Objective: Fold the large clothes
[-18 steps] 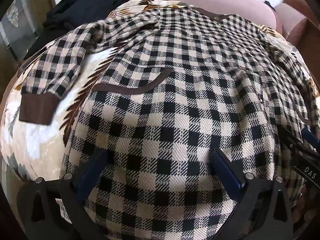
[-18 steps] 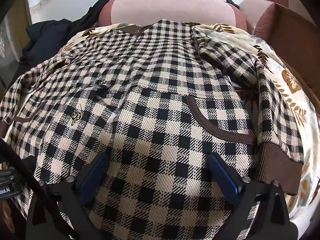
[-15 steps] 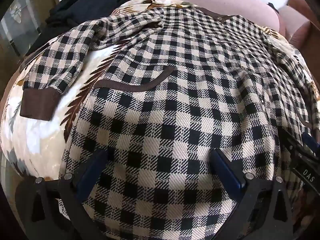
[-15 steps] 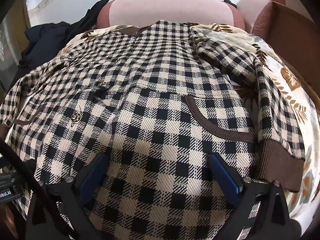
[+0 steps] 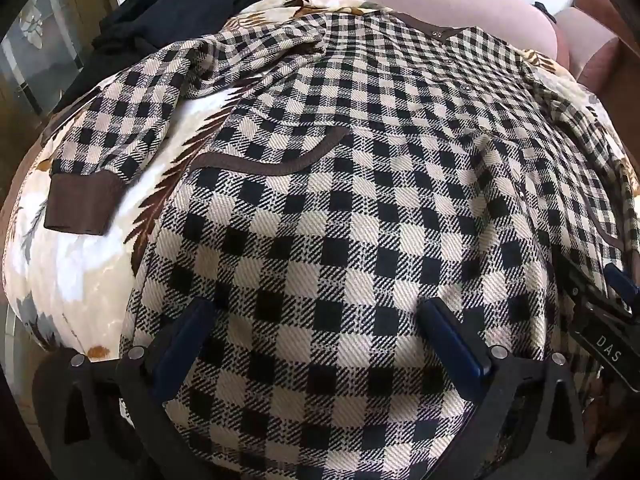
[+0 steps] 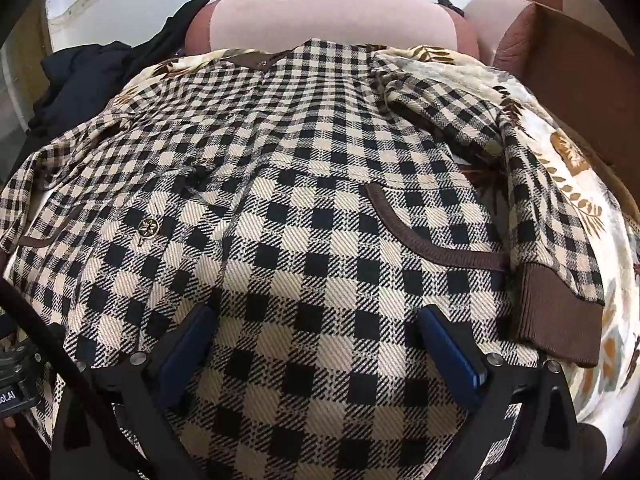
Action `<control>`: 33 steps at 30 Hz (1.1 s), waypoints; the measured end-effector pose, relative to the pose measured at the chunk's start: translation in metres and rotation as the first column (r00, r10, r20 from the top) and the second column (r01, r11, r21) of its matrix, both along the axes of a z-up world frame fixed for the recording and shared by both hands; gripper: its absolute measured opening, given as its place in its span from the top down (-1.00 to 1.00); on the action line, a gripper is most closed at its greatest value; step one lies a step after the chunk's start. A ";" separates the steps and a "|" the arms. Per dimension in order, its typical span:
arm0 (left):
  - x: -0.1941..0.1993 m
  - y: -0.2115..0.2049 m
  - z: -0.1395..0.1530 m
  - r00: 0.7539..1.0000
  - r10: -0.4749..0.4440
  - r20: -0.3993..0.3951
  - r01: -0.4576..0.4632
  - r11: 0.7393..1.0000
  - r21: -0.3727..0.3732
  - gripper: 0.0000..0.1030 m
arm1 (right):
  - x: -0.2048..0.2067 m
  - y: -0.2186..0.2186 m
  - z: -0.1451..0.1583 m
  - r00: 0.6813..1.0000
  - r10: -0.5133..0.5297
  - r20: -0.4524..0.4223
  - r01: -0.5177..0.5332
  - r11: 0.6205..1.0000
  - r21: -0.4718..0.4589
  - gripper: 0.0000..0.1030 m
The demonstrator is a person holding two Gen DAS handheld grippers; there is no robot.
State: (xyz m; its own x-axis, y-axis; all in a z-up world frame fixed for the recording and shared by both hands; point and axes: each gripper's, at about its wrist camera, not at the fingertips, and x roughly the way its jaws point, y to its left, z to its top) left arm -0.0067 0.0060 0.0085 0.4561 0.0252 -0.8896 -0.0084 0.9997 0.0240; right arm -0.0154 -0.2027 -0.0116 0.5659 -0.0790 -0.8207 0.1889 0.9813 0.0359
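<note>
While your left gripper (image 5: 316,328) hangs low over the near hem of the checked jacket (image 5: 360,200), its blue fingers (image 5: 452,340) stand wide apart, one at 7 o'clock and one at 5 o'clock in the left wrist view, with nothing clasped between them; whether the tips touch the cloth, you cannot tell. Your right gripper (image 6: 316,336) sits the same way in its own view: both blue fingers (image 6: 448,344) spread wide, holding nothing, checked fabric filling the gap.

Out from your left fingers, a brown-trimmed pocket (image 5: 272,164) curves toward 11 o'clock, and the sleeve ends in a brown cuff (image 5: 80,204) at 9 o'clock, lying on the floral blanket (image 5: 80,272). At 4 o'clock you can see part of your other tool at the frame's edge.

From your right fingers, a second pocket trim (image 6: 432,248) runs toward 2 o'clock, touching the other cuff (image 6: 560,320) at 3 o'clock. A metal snap (image 6: 149,227) shows at 10 o'clock.

You have the jacket spread front-up, collar (image 6: 260,60) at 12 o'clock against a pink cushion (image 6: 332,16). Dark clothing (image 6: 92,76) is heaped at 10 o'clock.
</note>
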 end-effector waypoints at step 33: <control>0.000 0.001 -0.002 1.000 -0.013 0.001 0.013 1.000 0.010 -1.00 | -0.013 0.003 -0.001 1.000 -0.001 0.016 0.002 1.000 -0.026 -1.00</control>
State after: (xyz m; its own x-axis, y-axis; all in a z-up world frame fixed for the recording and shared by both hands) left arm -0.0066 0.0073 0.0068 0.4577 0.0277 -0.8887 0.0044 0.9994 0.0335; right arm -0.0289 -0.1995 -0.0128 0.5785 -0.1007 -0.8095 0.1900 0.9817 0.0136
